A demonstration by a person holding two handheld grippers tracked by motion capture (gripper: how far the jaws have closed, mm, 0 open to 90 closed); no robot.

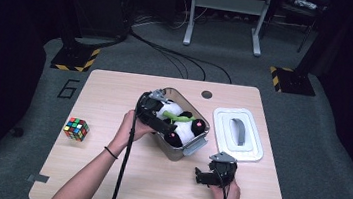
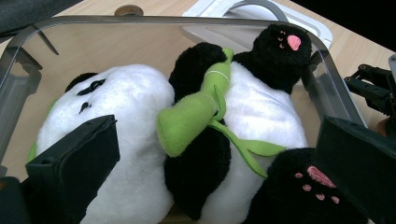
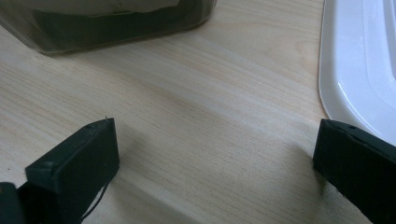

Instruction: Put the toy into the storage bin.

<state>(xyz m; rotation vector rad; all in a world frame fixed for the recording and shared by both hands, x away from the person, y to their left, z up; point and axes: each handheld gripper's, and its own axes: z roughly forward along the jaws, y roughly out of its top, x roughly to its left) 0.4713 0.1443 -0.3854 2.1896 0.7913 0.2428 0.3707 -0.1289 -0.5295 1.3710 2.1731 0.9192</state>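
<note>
The left gripper (image 1: 162, 117) is hovering wide-jawed, gripping nothing, over the plush panda (image 2: 205, 140) lying in the clear bin (image 1: 194, 147), its feet cut off, while at five o'clock the right gripper (image 1: 204, 175) is waiting equally wide.

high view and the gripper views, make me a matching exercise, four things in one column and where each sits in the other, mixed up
Things
1. panda toy
2. puzzle cube
3. white lid
4. right gripper

Places
A. flat on the table to the right of the clear bin
B. near the table's left edge
C. lying inside the clear bin
D. low over bare wood near the front edge, jaws open

Pairs: 1-C, 2-B, 3-A, 4-D
</note>
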